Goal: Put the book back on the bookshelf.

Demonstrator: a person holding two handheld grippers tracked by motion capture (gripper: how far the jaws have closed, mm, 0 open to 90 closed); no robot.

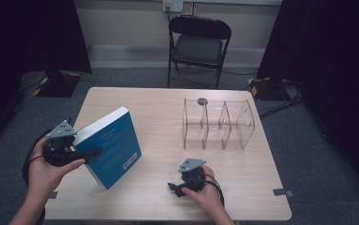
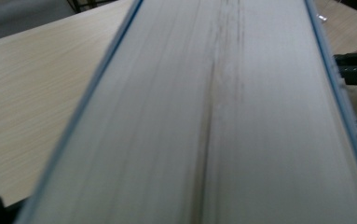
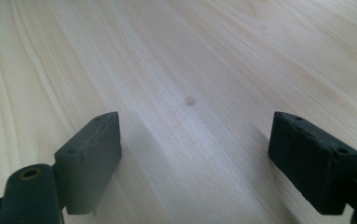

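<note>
A: Your left tool (image 1: 81,153) is clamped on the blue book (image 1: 114,146), which stands tilted on its lower corner on the worktop (image 1: 158,112), directly ahead of that tool. In the left gripper view the book's page edge runs straight away from the jaws, with the right tool (image 2: 353,70) just past its far side.

B: And how will it handle?

A: I judge it thick and fairly heavy, a stiff block while shut. The cover looks smooth, so it may slip or swing if you hold it by one corner. You grip it near the edge closest to you; a hold deeper over the cover and pages would steady it.

B: What about your right tool (image 1: 185,183)?

A: Its jaws stand wide apart with nothing between them, low over bare worktop; the right gripper view shows wood grain and a small dark knot (image 3: 190,101) ahead of it.

B: Room to move?

A: Between your two tools the worktop is open. Beyond your right tool, a little to its right, stands a clear acrylic divider rack (image 1: 218,123) with upright slots; its walls are thin, hard to see, and probably brittle, so swing the book in gently. The near worktop edge is close behind your right tool. A black folding chair (image 1: 198,44) sits well beyond the far edge.
</note>
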